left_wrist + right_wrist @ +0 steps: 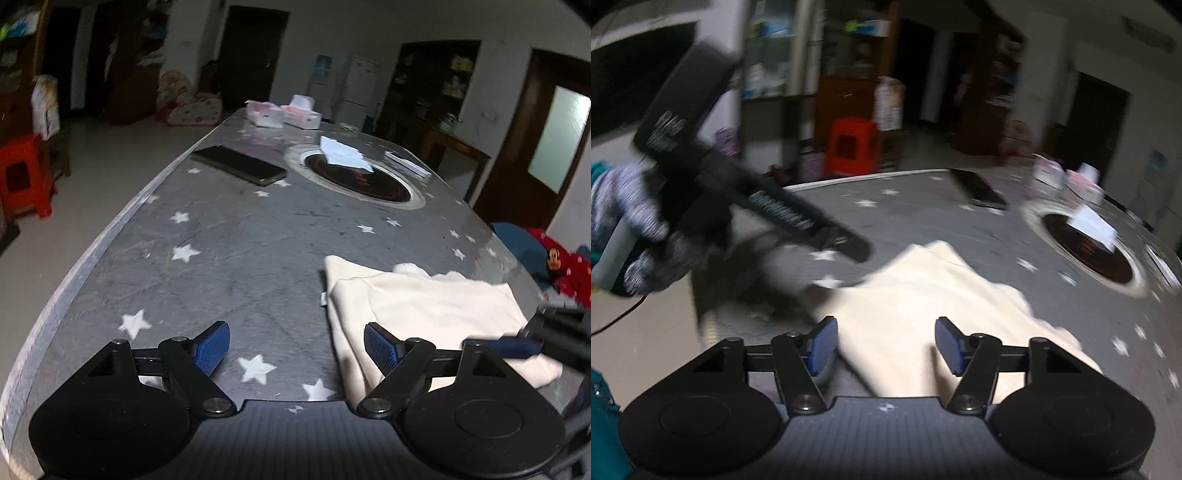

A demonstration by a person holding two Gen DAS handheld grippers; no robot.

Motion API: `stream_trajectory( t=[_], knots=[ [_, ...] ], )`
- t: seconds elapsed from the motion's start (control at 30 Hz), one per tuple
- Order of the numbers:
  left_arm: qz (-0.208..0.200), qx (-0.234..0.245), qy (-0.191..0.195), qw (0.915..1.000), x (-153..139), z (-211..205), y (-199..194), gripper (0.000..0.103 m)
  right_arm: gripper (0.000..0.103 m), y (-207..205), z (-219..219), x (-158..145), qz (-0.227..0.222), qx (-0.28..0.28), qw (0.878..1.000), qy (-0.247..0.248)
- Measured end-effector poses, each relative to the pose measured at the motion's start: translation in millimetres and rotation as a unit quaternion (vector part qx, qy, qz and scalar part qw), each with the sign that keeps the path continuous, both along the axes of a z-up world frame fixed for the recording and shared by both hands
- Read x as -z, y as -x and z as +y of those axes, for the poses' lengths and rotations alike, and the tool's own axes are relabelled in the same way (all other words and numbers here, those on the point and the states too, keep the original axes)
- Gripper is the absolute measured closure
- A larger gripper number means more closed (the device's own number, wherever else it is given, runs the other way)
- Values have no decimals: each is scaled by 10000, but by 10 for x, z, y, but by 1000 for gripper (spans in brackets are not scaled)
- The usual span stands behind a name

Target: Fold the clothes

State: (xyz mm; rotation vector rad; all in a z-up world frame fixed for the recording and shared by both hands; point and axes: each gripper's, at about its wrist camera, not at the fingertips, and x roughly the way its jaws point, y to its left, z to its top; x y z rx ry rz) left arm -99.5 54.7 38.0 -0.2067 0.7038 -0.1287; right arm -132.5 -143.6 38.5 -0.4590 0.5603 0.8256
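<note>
With both our left gripper (297,343) and right gripper (886,345) agape, empty, the folded cream garment (424,310) could unfold if snagged.

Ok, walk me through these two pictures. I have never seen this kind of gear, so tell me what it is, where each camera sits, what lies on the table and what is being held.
A person holds a hand-held two-finger gripper in each hand; no robot arm. Each picture comes from a camera on one gripper, looking along its blue-padded fingers. The left gripper is open over the grey star-patterned table. The right gripper is open above the cream folded garment; neither holds anything. The right view also shows the gloved left hand. Further back lie a black phone, white paper and tissue packs.
</note>
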Motion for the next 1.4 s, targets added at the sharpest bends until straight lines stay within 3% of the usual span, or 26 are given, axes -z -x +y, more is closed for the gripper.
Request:
stream_trajectory(
  t=[0.2,0.37,0.53,0.8,0.97,1.07,1.13,1.17,1.23,1.4],
  knots=[
    [244,-145,709,9971,8,131,-45,21,57,88,304,98,-177,-529,9976,405],
    [453,-204,1320,9900,30,146,-120,21,76,88,360,164,-272,-518,9967,554],
    [748,-335,1991,9765,85,166,-213,20,87,44,233,45,-135,-331,9993,118],
    [1038,-492,2852,9516,134,143,-326,17,90,-41,-45,-218,58,-41,9982,-594],
    [1292,-462,3303,9339,222,55,-438,19,90,-41,-141,-270,88,2,9970,-774],
    [1423,-435,3446,9269,297,-5,-499,36,91,-25,-152,-257,137,-10,9962,-862],
    [1522,-436,3556,9211,368,-26,-537,58,90,-12,-144,-226,156,-42,9961,-870],
    [1569,-444,3600,9186,404,-32,-555,64,89,-16,-147,-210,194,-43,9960,-871],
    [1596,-444,3562,9196,452,-37,-573,76,87,-22,-190,-192,306,-9,9952,-931],
    [1543,-381,3402,9268,451,-45,-574,82,83,-67,-525,-173,350,514,9920,-1103]
  ],
)
